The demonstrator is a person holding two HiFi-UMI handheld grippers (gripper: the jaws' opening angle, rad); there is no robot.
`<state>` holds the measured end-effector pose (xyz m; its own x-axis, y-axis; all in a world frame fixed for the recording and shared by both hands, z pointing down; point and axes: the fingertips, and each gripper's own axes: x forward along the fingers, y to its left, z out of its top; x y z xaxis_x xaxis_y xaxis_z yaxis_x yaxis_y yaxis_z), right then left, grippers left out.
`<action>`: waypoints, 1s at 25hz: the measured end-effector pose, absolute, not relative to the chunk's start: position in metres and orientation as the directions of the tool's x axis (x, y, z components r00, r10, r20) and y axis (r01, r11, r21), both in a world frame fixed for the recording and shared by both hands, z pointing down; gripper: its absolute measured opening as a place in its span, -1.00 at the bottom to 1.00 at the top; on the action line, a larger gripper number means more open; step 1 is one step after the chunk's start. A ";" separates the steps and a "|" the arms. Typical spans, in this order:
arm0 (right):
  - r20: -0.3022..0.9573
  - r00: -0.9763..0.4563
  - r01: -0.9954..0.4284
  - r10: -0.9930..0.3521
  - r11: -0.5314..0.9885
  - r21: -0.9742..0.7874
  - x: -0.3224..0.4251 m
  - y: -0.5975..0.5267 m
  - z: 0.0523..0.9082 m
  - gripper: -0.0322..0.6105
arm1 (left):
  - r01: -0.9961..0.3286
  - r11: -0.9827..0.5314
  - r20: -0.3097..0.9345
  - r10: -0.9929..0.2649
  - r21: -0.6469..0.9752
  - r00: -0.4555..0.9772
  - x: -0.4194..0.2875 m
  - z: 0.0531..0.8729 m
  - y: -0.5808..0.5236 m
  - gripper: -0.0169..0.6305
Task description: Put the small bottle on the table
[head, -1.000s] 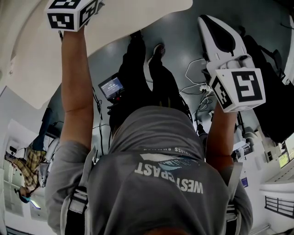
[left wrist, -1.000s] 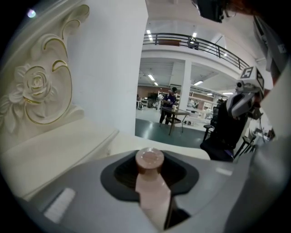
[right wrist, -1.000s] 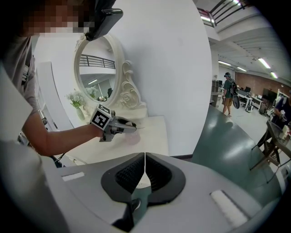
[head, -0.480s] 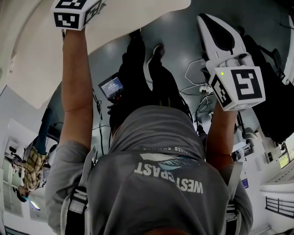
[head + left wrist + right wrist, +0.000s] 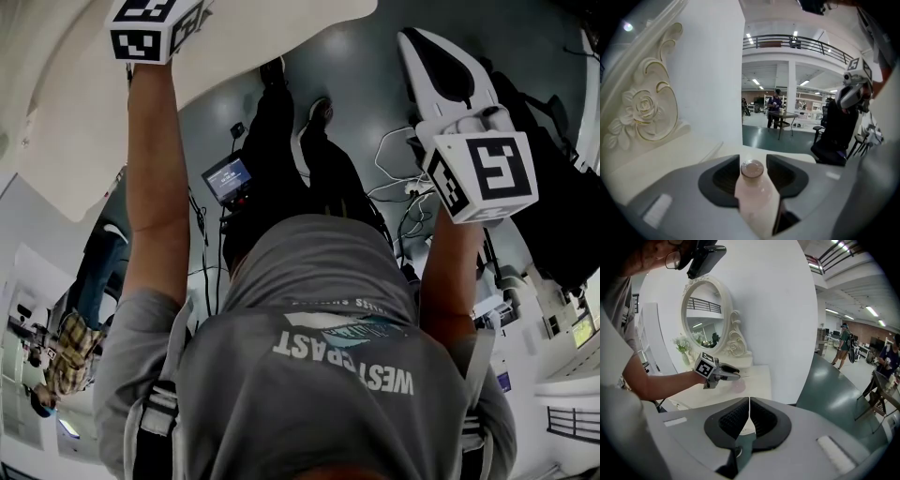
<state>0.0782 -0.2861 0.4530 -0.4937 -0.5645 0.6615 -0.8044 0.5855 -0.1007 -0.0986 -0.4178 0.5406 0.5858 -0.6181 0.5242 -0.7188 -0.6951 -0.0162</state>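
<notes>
The small pale pink bottle with a round metal cap stands between the jaws of my left gripper on the white table. These jaws have just been opening; a gap shows on each side of the cap, so the pads do not press it. From the right gripper view the left gripper hangs low over the table with the bottle at its tip. My right gripper is shut and empty, held off the table's edge over the floor. The head view shows only the left marker cube and the right gripper.
An ornate white mirror and a vase of flowers stand at the back of the table by the wall. Its carved frame is just left of the bottle. A black chair and cables are on the floor.
In the head view both marker cubes stay almost where they were. The left gripper's jaws lie outside that view. Only people in the background have shifted.
</notes>
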 end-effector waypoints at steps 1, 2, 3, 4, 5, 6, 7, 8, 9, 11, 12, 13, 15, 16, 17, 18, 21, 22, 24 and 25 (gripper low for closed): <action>0.658 -0.494 -0.804 -0.568 0.586 -0.097 0.077 -0.285 0.450 -0.87 | -0.724 -0.690 0.517 -0.628 -0.023 0.582 -0.101 0.535 -0.418 -0.40; 0.656 -0.494 -0.804 -0.571 0.588 -0.094 0.077 -0.285 0.446 -0.87 | -0.728 -0.685 0.510 -0.636 -0.029 0.578 -0.104 0.529 -0.419 -0.40; 0.654 -0.494 -0.803 -0.573 0.589 -0.090 0.076 -0.285 0.441 -0.87 | -0.732 -0.681 0.505 -0.644 -0.035 0.575 -0.105 0.523 -0.420 -0.40; 0.651 -0.494 -0.803 -0.577 0.590 -0.087 0.076 -0.285 0.437 -0.87 | -0.734 -0.677 0.500 -0.650 -0.041 0.572 -0.107 0.516 -0.421 -0.40; 0.646 -0.495 -0.803 -0.581 0.590 -0.084 0.076 -0.286 0.432 -0.87 | -0.737 -0.674 0.497 -0.656 -0.048 0.568 -0.108 0.510 -0.421 -0.40; 0.641 -0.496 -0.803 -0.586 0.590 -0.081 0.077 -0.285 0.428 -0.87 | -0.740 -0.670 0.493 -0.663 -0.055 0.563 -0.110 0.504 -0.420 -0.41; 0.634 -0.497 -0.803 -0.592 0.591 -0.076 0.077 -0.284 0.425 -0.87 | -0.745 -0.664 0.490 -0.670 -0.061 0.557 -0.113 0.500 -0.418 -0.42; 0.628 -0.498 -0.802 -0.598 0.593 -0.071 0.077 -0.283 0.422 -0.87 | -0.751 -0.657 0.487 -0.678 -0.066 0.550 -0.116 0.496 -0.415 -0.44; 0.622 -0.499 -0.801 -0.603 0.595 -0.066 0.078 -0.280 0.419 -0.87 | -0.758 -0.648 0.482 -0.688 -0.072 0.543 -0.119 0.491 -0.410 -0.48; 0.612 -0.501 -0.799 -0.612 0.598 -0.056 0.076 -0.274 0.412 -0.87 | -0.771 -0.632 0.465 -0.708 -0.080 0.532 -0.125 0.478 -0.398 -0.55; 0.607 -0.502 -0.799 -0.616 0.600 -0.052 0.075 -0.271 0.408 -0.87 | -0.775 -0.626 0.455 -0.716 -0.084 0.529 -0.128 0.470 -0.391 -0.58; 0.601 -0.504 -0.798 -0.620 0.601 -0.049 0.074 -0.268 0.403 -0.87 | -0.778 -0.622 0.446 -0.724 -0.089 0.527 -0.130 0.461 -0.385 -0.60; 0.589 -0.509 -0.795 -0.628 0.605 -0.042 0.071 -0.265 0.391 -0.87 | -0.782 -0.614 0.426 -0.738 -0.104 0.523 -0.135 0.440 -0.374 -0.66; 0.582 -0.512 -0.793 -0.632 0.608 -0.038 0.069 -0.266 0.384 -0.87 | -0.783 -0.611 0.412 -0.746 -0.114 0.522 -0.137 0.428 -0.370 -0.71; 0.574 -0.515 -0.791 -0.637 0.611 -0.032 0.068 -0.267 0.379 -0.87 | -0.784 -0.608 0.398 -0.755 -0.125 0.521 -0.139 0.417 -0.366 -0.76; 0.566 -0.517 -0.789 -0.642 0.613 -0.026 0.067 -0.267 0.374 -0.87 | -0.785 -0.604 0.384 -0.763 -0.136 0.521 -0.140 0.407 -0.363 -0.80; 0.544 -0.524 -0.786 -0.655 0.619 -0.012 0.066 -0.265 0.360 -0.87 | -0.786 -0.597 0.349 -0.780 -0.162 0.520 -0.143 0.379 -0.347 -0.89; 0.536 -0.527 -0.784 -0.660 0.620 -0.007 0.065 -0.263 0.354 -0.87 | -0.786 -0.595 0.339 -0.784 -0.169 0.520 -0.143 0.369 -0.341 -0.93; 0.517 -0.531 -0.783 -0.671 0.622 0.003 0.065 -0.259 0.340 -0.87 | -0.781 -0.597 0.317 -0.788 -0.183 0.528 -0.142 0.348 -0.328 -0.94; 0.506 -0.534 -0.783 -0.677 0.622 0.007 0.065 -0.256 0.334 -0.88 | -0.777 -0.600 0.305 -0.788 -0.191 0.534 -0.141 0.338 -0.322 -0.94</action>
<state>0.0654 -0.2563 0.3339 -0.5339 -0.6770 0.5065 -0.7827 0.6224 0.0068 -0.1412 -0.3216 0.3382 0.5344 -0.7881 0.3055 -0.7765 -0.6005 -0.1908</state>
